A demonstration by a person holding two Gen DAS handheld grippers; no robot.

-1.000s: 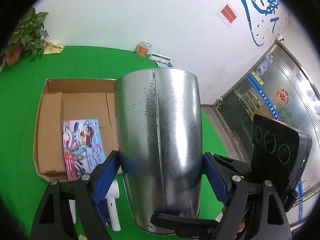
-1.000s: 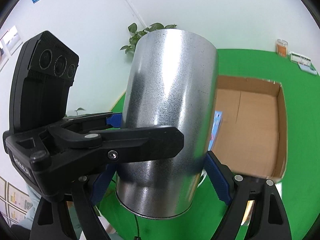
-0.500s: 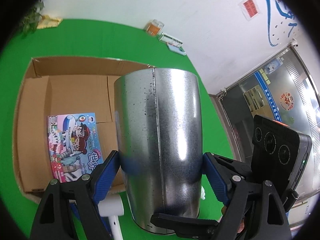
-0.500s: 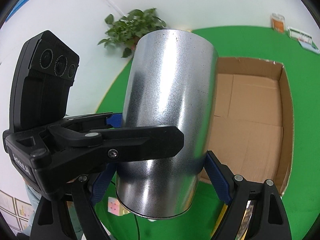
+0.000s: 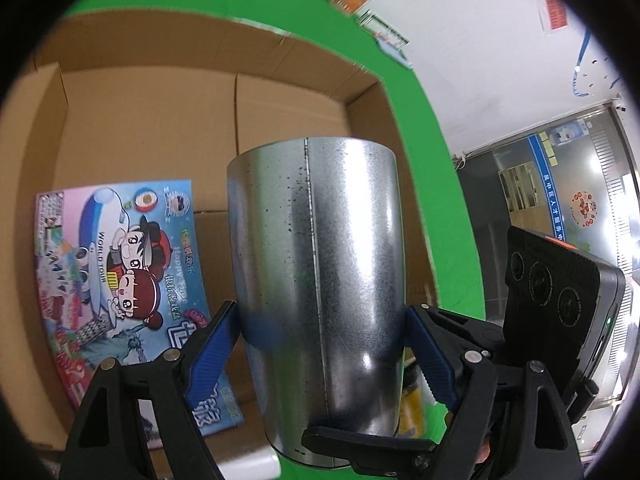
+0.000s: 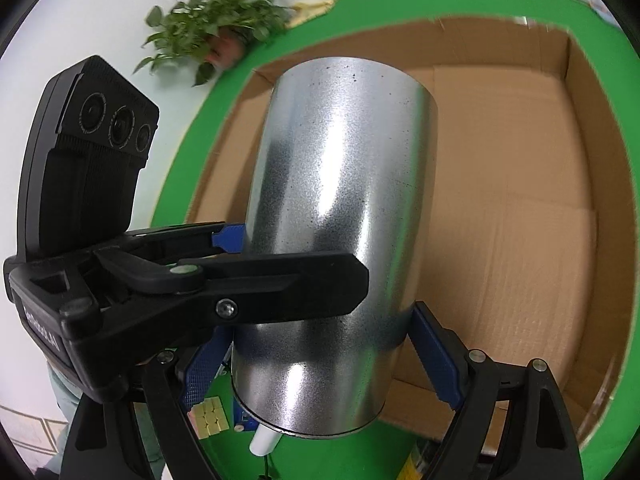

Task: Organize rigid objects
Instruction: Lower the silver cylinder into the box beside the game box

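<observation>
Here, two hand-held grippers clamp one tall metal cylinder (image 5: 316, 280) between them, and it hangs over an open cardboard box (image 5: 152, 112). The cylinder is galvanized grey steel with a vertical seam and dark speckles, slightly wider at its far end. In the left wrist view the left gripper (image 5: 320, 344) squeezes it low on its body, one blue pad pressed to each side, so the cylinder stands up between the black fingers and fills the middle of the picture. In the right wrist view the right gripper (image 6: 316, 356) grips the same cylinder (image 6: 340, 208) in the same way, blue pads tight against both flanks near the lower rim. The black arm of the left gripper reaches across the front of the cylinder in that view, with its camera block at upper left.

Below the cylinder lies the box interior, plain brown board with flap seams. A colourful cartoon booklet (image 5: 120, 280) lies flat on the box floor at the left. The box (image 6: 520, 200) rests on a bright green table cover (image 6: 460, 4). Near the cylinder's lower rim, outside the box, sit a pale puzzle cube (image 6: 210, 416) and a white tube-like thing, only partly seen.

Beyond are white walls, a leafy potted plant (image 6: 216, 28) at the table's edge, and a glass door (image 5: 560, 184) with stickers on the right
</observation>
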